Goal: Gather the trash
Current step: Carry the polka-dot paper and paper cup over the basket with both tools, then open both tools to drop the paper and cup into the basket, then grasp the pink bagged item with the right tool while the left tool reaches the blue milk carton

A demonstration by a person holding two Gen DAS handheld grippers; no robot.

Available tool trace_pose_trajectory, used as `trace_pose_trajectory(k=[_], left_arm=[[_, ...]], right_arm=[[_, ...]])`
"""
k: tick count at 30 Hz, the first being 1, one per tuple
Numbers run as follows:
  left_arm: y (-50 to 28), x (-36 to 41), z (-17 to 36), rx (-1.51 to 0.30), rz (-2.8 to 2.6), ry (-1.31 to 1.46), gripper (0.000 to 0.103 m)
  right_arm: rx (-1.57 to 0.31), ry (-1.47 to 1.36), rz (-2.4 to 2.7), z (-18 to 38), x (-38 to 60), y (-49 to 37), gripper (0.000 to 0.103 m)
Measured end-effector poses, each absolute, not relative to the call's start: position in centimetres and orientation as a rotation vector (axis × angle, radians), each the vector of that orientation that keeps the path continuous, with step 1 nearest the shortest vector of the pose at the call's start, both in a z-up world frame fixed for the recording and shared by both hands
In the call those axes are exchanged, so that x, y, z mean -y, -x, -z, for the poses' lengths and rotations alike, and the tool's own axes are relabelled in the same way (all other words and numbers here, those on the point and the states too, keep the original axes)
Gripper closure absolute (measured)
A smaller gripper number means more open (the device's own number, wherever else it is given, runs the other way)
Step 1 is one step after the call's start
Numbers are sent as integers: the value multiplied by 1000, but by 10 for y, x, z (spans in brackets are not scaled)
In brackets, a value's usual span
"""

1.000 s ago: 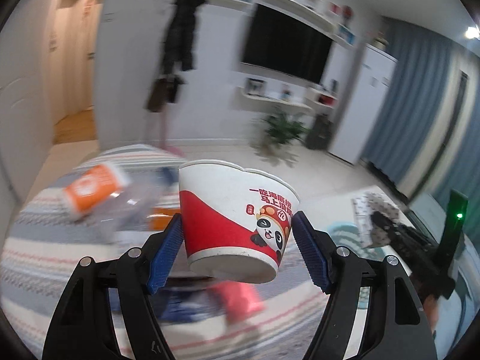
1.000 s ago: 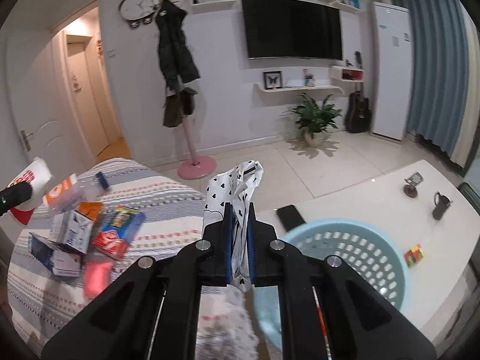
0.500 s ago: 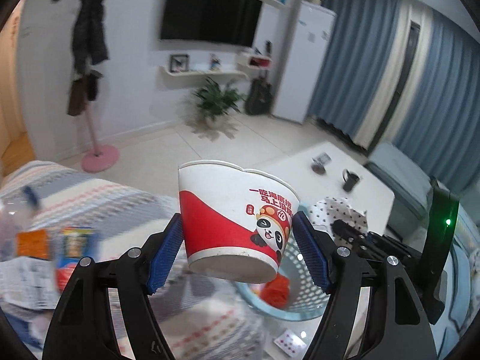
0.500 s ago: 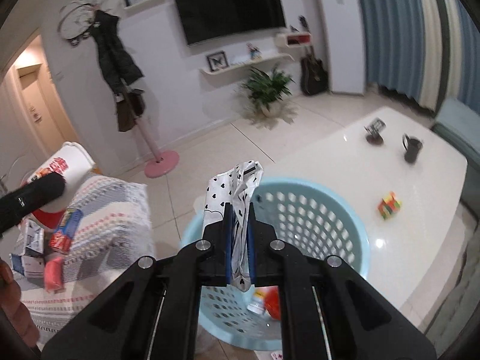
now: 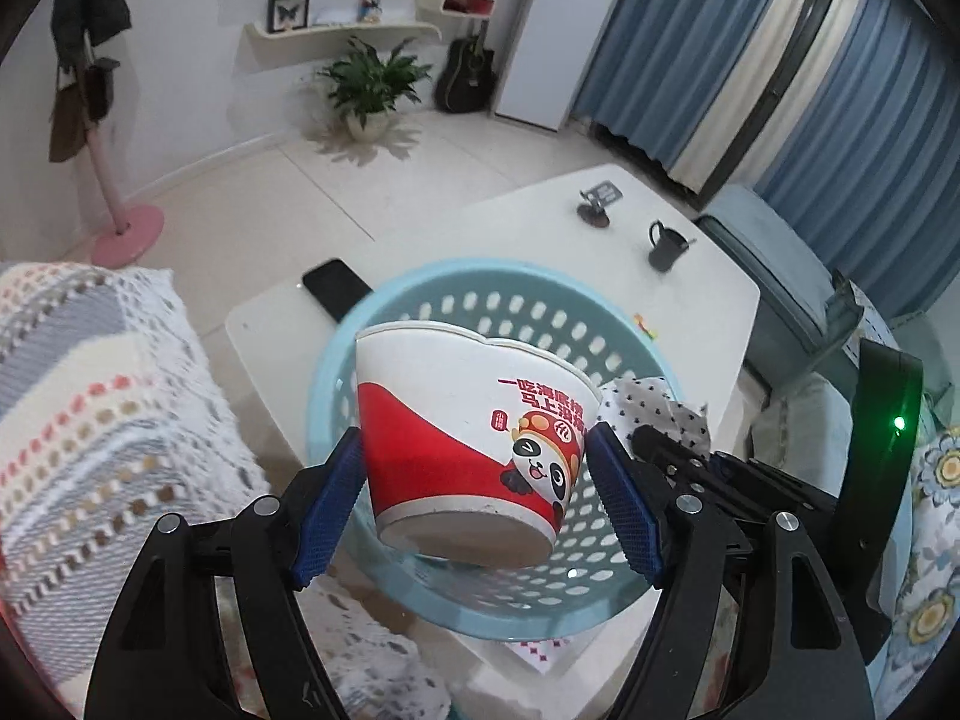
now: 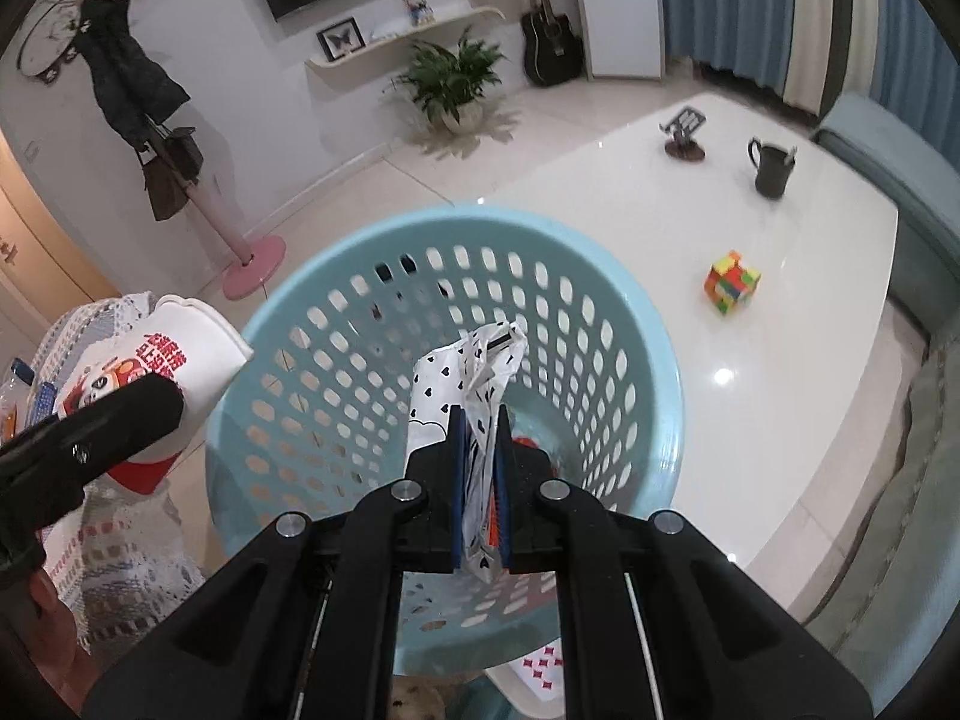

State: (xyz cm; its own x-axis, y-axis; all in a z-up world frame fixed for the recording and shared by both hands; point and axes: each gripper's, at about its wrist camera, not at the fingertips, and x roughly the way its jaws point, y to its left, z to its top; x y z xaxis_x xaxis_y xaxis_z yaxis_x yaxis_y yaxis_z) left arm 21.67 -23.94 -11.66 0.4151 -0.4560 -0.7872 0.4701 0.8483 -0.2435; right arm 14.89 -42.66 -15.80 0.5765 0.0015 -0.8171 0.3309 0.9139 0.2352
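Note:
My left gripper (image 5: 477,501) is shut on a red-and-white paper noodle cup (image 5: 474,432) with a panda print, held over the near rim of a light blue perforated basket (image 5: 504,294). My right gripper (image 6: 480,456) is shut on a white wrapper with black hearts (image 6: 474,372), held above the basket's (image 6: 300,276) opening. The cup (image 6: 168,360) and the left gripper show at the left of the right wrist view. The wrapper (image 5: 654,405) and right gripper show at the right of the left wrist view. Something red lies at the basket's bottom (image 6: 528,444).
The basket stands at the edge of a white table (image 6: 690,228) with a black phone (image 5: 336,288), a dark mug (image 6: 771,165), a small stand (image 6: 684,132) and a colour cube (image 6: 732,282). A striped lace-edged cloth (image 5: 90,408) lies at the left. A teal sofa (image 6: 900,168) is at the right.
Both grippers have swung from the striped cloth with loose trash toward the basket, and are now directly over it. The grips on cup and wrapper are unchanged.

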Motion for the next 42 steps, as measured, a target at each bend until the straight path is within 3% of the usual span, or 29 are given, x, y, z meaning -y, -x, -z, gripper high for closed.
trace_pose_trajectory(k=[4,9,26,42], left_arm=[[-217,246,121,-992,584,-29,30],[-214,240,120,-995,582,-9,23],[-180,178,72,-866,513,60,20],[-96,-45,-9,-616,145,241,20]], right_arm=[[-961,-395,206,163,428,-150,94],[-959,-408,221,163,430,-149,60],[-882,-335,131,118,383,-144,60],[-716,-171,-187,35,221,-133,60]])
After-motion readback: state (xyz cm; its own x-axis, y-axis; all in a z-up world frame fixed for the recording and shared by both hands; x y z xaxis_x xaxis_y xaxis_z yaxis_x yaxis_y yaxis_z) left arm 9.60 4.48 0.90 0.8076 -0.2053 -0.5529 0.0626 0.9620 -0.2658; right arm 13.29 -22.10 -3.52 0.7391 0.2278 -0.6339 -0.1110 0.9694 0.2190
